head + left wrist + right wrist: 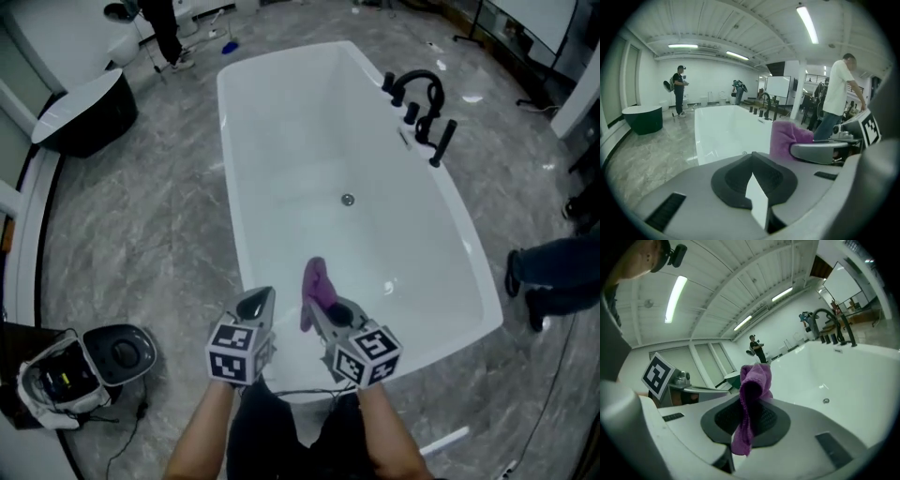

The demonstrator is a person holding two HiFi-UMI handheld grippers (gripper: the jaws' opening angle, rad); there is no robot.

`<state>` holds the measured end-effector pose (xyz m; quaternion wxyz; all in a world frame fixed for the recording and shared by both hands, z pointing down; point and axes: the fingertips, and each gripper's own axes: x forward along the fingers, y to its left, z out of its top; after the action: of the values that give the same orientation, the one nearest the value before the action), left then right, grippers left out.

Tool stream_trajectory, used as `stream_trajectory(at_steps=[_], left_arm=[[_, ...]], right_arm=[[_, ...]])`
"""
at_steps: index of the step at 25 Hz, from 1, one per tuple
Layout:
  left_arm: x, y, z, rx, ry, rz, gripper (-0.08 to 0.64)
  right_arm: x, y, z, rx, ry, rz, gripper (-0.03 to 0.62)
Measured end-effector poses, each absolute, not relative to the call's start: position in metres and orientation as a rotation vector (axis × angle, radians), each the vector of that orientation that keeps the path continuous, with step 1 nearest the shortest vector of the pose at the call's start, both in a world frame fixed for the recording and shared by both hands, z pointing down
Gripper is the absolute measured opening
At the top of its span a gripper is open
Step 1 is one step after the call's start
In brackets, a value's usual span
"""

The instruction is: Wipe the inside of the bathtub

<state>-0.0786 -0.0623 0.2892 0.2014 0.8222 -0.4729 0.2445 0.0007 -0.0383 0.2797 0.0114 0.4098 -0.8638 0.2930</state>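
A white freestanding bathtub [441, 220] fills the middle of the head view, with a drain [348, 199] in its floor. My right gripper [322, 309] is shut on a purple cloth [315, 290], held above the tub's near end. The cloth [751, 408] sticks up and hangs down between the jaws in the right gripper view. My left gripper [256, 305] hovers just left of it, shut, with nothing in it. The left gripper view shows the cloth [787, 138] and the tub [726, 131] beyond.
A black faucet set [420, 103] stands on the tub's right rim. A dark round tub [86, 112] sits at far left, a small device [84, 366] on the floor at lower left. People stand at the far back [164, 33] and at the right [553, 277].
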Motion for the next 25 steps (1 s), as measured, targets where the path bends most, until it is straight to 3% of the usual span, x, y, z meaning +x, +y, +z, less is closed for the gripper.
stream_trajectory(at_steps=[13, 25], left_arm=[[-0.043, 0.024, 0.110, 2.423, -1.558, 0.348, 0.006], [-0.042, 0.068, -0.006, 2.620, -1.496, 0.219, 0.006]], right_arm=[[0.047, 0.025, 0.080, 1.264, -2.971, 0.398, 0.029], [0.045, 0.074, -0.027, 1.422, -2.947, 0.235, 0.029]])
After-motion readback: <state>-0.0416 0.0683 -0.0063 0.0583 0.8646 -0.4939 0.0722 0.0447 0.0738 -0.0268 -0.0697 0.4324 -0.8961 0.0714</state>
